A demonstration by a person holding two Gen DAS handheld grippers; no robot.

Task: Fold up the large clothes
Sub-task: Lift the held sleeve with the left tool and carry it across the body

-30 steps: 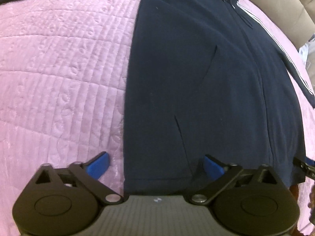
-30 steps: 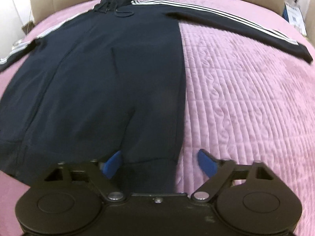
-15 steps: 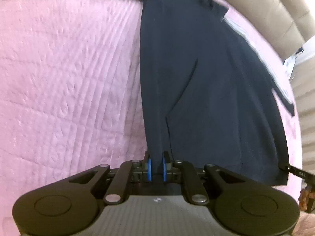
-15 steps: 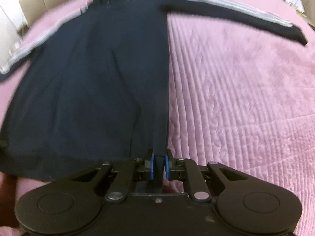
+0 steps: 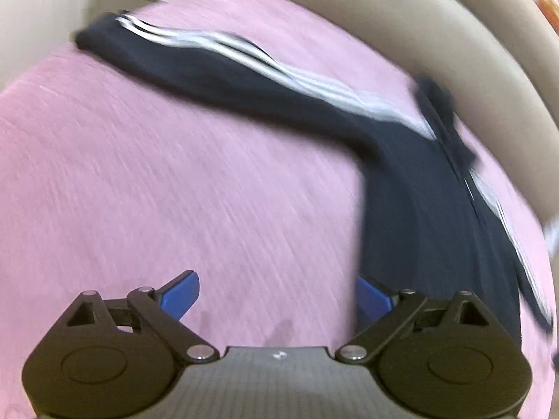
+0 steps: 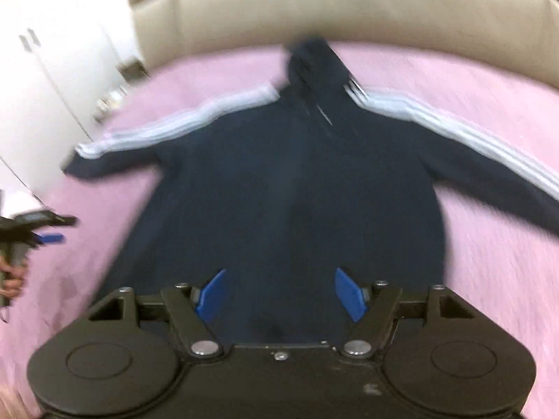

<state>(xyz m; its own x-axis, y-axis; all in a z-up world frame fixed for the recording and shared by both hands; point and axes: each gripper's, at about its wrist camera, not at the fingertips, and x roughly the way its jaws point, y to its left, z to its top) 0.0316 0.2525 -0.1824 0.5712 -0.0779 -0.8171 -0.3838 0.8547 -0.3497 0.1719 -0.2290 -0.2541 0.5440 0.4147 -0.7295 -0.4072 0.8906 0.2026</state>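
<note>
One soft hoodie, spread flat, free of both tongs

Laid face-up on pink quilted bedspread (image 6: pixel 489 272): dark navy hoodie (image 6: pixel 290 195), hood (image 6: pixel 311 66) toward beige padded headboard (image 6: pixel 314 10), both sleeves out sideways. White-striped left sleeve (image 5: pixel 216 59) runs across bed in left wrist view; right sleeve (image 6: pixel 489 167) reaches off toward frame edge. Both views blurred; fine detail unreadable.

Left tongs (image 5: pixel 276 296): jaws opening, blue pads wide apart, only bedspread between them, hoodie's side edge just beside one pad. Nothing grasped. Same tongs also visible at far left of right wrist view, held in a hand (image 6: pixel 14 276).

Right tongs (image 6: pixel 281 293): jaws opening, poised over lower body of hoodie, fabric seen through gap but not pinched. Released.

Handling, judged: thick knit, limp, light for its size, not fragile, not slippery. Drapes and sags from any single pinch; drags on quilting and may bunch. Best holds probably at firmer spots: cuff, shoulder seam, hem corner. Two-point lift preferable, one per tongs, to keep edges straight. Likely risk: catching one layer only, or hood and drawcord straying out of fold.
</note>
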